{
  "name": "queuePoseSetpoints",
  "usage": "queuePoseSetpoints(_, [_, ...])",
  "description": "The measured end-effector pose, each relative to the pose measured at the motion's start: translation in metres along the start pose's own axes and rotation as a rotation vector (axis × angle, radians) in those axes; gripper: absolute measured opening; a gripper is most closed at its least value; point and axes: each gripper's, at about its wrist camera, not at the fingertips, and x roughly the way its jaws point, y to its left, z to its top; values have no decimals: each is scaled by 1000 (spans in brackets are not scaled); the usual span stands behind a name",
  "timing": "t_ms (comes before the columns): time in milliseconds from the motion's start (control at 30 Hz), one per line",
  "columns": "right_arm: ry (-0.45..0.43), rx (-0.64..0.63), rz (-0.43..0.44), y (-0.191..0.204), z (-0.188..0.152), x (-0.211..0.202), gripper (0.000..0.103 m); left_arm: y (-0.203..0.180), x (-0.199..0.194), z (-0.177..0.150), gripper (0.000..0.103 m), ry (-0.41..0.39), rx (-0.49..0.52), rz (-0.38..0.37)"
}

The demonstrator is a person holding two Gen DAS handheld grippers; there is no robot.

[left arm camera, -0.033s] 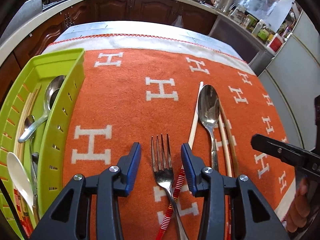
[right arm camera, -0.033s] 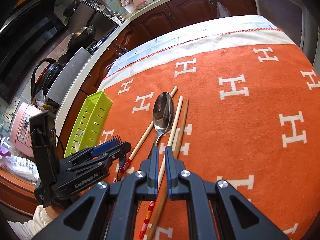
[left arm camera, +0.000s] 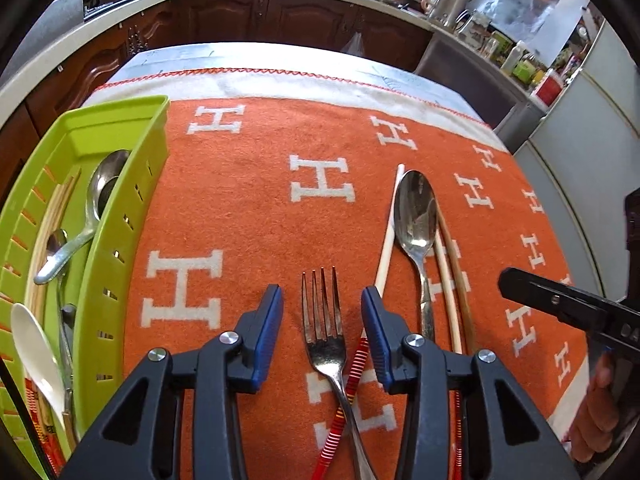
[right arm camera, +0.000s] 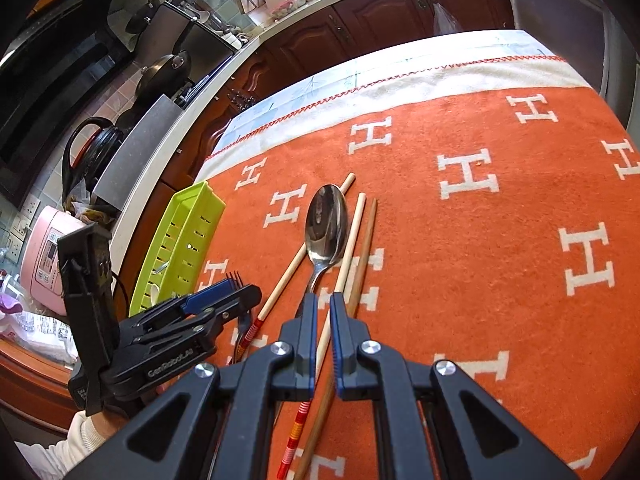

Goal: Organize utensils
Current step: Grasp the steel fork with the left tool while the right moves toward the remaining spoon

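Observation:
A steel fork (left arm camera: 323,332) lies on the orange cloth between the blue pads of my left gripper (left arm camera: 322,292). The jaws are closing and the pads stand clear of the fork on both sides. To its right lie a large spoon (left arm camera: 416,216), a pale chopstick with a red striped end (left arm camera: 386,248) and two more chopsticks (left arm camera: 448,280). My right gripper (right arm camera: 324,300) hovers shut over the spoon's handle and the chopsticks, holding nothing. The green slotted tray (left arm camera: 120,208) at the left holds spoons, a white spoon and chopsticks.
The orange cloth (right arm camera: 500,264) with white H marks covers the table up to a white band at the far edge. Dark cabinets and a counter run behind. A pink cooker (right arm camera: 48,256) stands left of the table. A hand (left arm camera: 596,412) grips the right tool.

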Motion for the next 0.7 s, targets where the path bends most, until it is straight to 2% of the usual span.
queuePoseSetpoints(100, [5,-4,8,-1,0,2,8,4,-1,-2,35,-15,-6,-25])
queuePoseSetpoints(267, [13,-22,4,0,-1,6,8,7,1,-4,16,-38,-6,-44])
queuePoseSetpoints(400, [23,-30,-9,3,0,9,8,12,2,-5,16,-51,-25,-74])
queuePoseSetpoints(700, [39,-47,-41,10,2,15,8,14,3,-5,15,-62,-63,-92])
